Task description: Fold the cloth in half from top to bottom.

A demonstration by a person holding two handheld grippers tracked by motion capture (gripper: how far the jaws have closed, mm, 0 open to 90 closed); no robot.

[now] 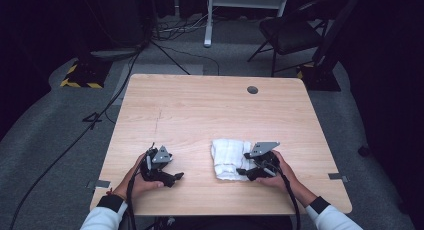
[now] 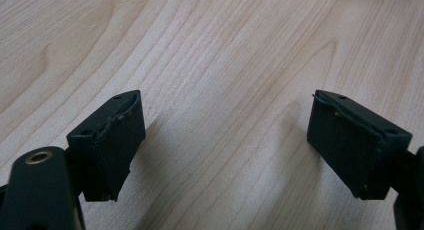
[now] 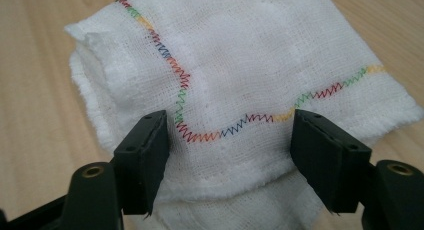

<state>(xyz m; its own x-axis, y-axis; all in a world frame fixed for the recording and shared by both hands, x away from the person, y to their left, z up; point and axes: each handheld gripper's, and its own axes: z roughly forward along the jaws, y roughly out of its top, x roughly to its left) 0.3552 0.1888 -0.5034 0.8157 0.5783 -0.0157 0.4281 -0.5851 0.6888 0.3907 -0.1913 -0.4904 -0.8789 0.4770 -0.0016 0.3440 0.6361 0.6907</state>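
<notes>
Right gripper (image 3: 230, 155) gapes over the cloth (image 3: 240, 75) — probably folding; pinch the top layer only. Left gripper (image 2: 225, 140) gapes, empty, over the table (image 2: 210, 50).

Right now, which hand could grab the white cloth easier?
The right one, probably. The right gripper sits at the folded white cloth, jaws open over its near edge. The left gripper is open too, but over bare table, apart from the cloth.

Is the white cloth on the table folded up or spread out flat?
Folded. The white cloth lies in stacked layers, with lower edges showing beneath the top one, and its stitched hem turns a corner across the upper face.
</notes>
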